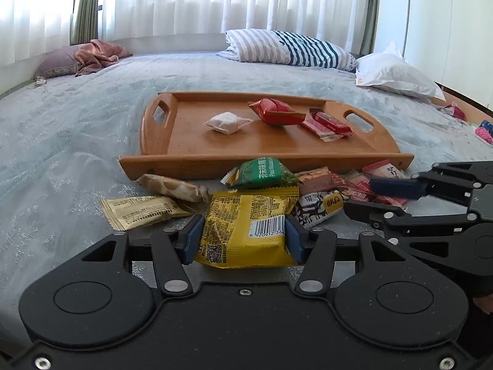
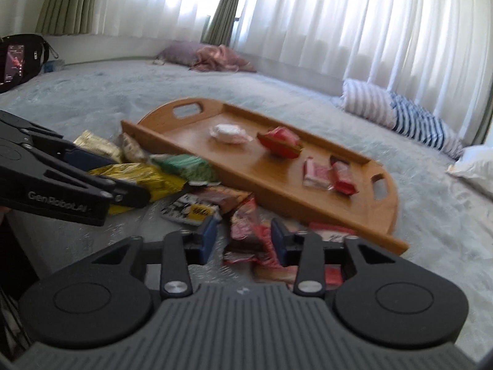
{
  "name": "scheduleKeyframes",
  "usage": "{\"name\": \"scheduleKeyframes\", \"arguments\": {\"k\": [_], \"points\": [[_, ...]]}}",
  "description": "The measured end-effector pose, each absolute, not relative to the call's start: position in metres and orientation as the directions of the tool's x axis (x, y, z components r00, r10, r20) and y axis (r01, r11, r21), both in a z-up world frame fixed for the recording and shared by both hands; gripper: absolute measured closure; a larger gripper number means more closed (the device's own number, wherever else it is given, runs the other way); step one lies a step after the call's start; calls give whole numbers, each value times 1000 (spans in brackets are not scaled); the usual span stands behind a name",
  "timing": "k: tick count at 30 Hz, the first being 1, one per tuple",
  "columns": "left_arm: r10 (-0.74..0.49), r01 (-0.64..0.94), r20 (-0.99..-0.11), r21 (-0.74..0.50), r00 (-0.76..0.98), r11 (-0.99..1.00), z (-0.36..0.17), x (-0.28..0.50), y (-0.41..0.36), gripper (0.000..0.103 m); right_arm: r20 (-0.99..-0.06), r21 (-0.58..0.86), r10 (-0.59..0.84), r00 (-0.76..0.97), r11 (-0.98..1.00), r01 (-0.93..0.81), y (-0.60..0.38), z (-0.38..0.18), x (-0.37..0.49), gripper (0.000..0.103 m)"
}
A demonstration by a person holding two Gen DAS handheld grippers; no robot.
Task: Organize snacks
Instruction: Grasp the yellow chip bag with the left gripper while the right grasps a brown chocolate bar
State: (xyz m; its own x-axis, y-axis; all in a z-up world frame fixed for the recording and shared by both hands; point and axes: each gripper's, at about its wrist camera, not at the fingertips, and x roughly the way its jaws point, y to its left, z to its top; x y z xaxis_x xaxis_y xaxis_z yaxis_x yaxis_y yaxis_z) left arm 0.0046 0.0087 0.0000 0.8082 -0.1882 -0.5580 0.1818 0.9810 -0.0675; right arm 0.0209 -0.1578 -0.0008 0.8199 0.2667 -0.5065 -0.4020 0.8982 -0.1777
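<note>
A yellow snack packet (image 1: 246,231) lies on the bed between the blue pads of my left gripper (image 1: 243,239), which is shut on its two side edges. My right gripper (image 2: 243,239) stands open over a pink-red packet (image 2: 249,234); its right pad touches the wrapper, while the left pad stands clear of it. Both grippers are in a loose pile of snacks: a green packet (image 1: 262,172), a gold one (image 1: 144,211), a black-and-white one (image 1: 317,206). Behind the pile is a wooden tray (image 1: 265,162) holding a white packet (image 1: 226,122), a red packet (image 1: 275,111) and red bars (image 1: 326,125).
The bed is covered by a pale blue-grey spread. A striped pillow (image 1: 289,49) and a white pillow (image 1: 394,75) lie at the back right, a purple pillow with pink cloth (image 1: 77,58) at the back left. A black bag (image 2: 18,58) sits far left.
</note>
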Motion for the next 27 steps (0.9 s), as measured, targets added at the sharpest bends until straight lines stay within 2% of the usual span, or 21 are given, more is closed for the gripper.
{"name": "scheduleKeyframes", "arguments": {"k": [5,8,9,11,12,13,15,22,27], "points": [[-175,179,-552,-47,815,983,-2,5,5,48,-516,-136,263,816,915,-381,-158,-5,31,63],[-167,167,-562,-52,810,985,-5,9,6,37,-518,-122,249,818,926,-359,-159,-8,39,59],[-164,164,-567,-52,807,985,-7,11,5,36,-517,-120,246,820,928,-354,-159,-9,41,51],[-168,162,-565,-61,808,985,-9,13,6,37,-514,-115,244,822,931,-348,-158,-10,43,55],[-169,159,-566,-68,807,985,-8,14,6,39,-513,-111,243,823,932,-345,-158,-10,43,67],[-179,163,-566,-78,805,983,-8,14,6,48,-512,-110,245,823,932,-346,-157,-10,43,72],[-185,164,-564,-89,805,982,-5,13,7,49,-510,-111,247,824,931,-348,-155,-8,40,76],[-163,187,-514,-4,842,982,7,-2,-1,50,-496,-125,206,844,944,-304,-162,2,29,76],[-176,185,-476,-28,862,982,24,-4,0,50,-458,-122,178,871,958,-260,-173,17,27,76]]}}
